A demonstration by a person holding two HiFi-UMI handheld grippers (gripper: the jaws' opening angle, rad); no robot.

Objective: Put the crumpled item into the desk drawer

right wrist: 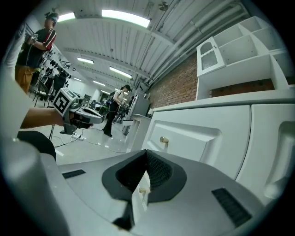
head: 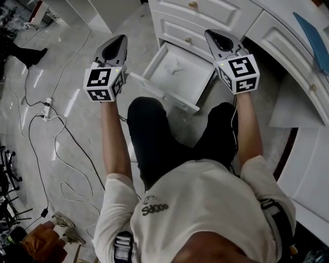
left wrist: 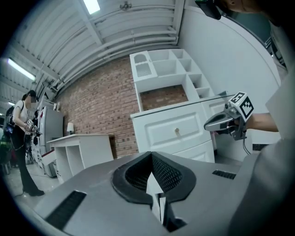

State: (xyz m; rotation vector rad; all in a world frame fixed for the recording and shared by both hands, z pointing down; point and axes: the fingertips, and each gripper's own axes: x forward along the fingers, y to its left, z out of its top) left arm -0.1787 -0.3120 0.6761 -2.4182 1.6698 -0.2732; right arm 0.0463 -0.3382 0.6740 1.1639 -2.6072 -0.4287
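In the head view an open white drawer [head: 165, 95] juts out of the desk, just beyond the person's knees. A small white crumpled item [head: 175, 66] lies on its floor. My left gripper [head: 122, 39] is held up to the left of the drawer, over the floor, jaws together and nothing in them. My right gripper [head: 211, 33] hovers above the drawer's right corner, also shut and empty. In the left gripper view my left gripper [left wrist: 153, 179] faces the desk front, and the right gripper [left wrist: 224, 122] shows at the right. In the right gripper view my right gripper [right wrist: 141, 183] points along the desk front.
Closed drawers with gold knobs [head: 193, 4] sit above the open one. A blue sheet [head: 313, 32] lies on the desk top at right. Cables and a power strip [head: 47, 106] run over the glossy floor at left. A white side table [left wrist: 78, 148] and people stand further off.
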